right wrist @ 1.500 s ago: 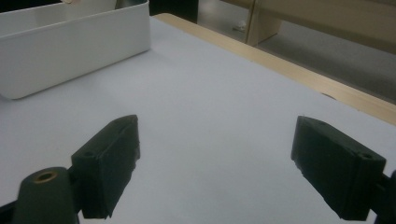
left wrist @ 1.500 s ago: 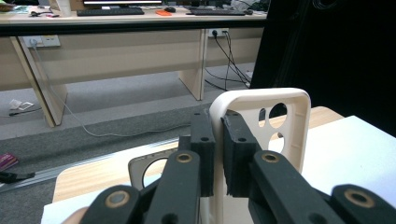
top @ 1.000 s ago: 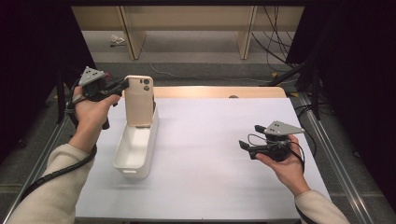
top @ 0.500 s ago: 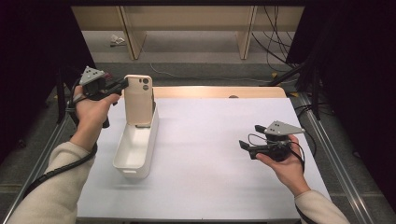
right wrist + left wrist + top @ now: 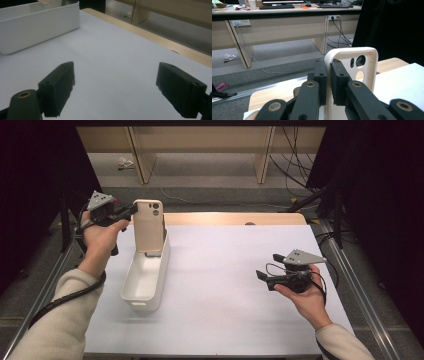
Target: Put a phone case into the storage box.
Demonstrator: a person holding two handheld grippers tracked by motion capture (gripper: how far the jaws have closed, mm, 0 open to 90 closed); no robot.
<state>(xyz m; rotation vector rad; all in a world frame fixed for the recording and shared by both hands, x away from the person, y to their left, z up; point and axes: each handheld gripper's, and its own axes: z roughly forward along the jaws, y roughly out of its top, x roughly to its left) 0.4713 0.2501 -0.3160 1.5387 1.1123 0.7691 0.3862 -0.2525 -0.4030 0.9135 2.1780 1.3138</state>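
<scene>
A beige phone case (image 5: 149,225) stands upright over the far end of a long white bin (image 5: 145,276) at the table's left. My left gripper (image 5: 131,212) is shut on the case's upper left edge; in the left gripper view the case (image 5: 367,67) rises between the two black jaws, camera cut-outs showing, with the left gripper (image 5: 329,82) clamped on its rim. My right gripper (image 5: 264,271) hovers open above the white table at the right, jaws pointing left, nothing between them. The right gripper (image 5: 116,87) shows wide apart in its own view, with the bin (image 5: 37,27) far off.
The white table cover (image 5: 230,285) spreads between bin and right hand. A wooden strip (image 5: 235,218) runs along the far edge. Metal rails (image 5: 350,275) flank the table; desks and cables (image 5: 295,175) lie beyond on the grey floor.
</scene>
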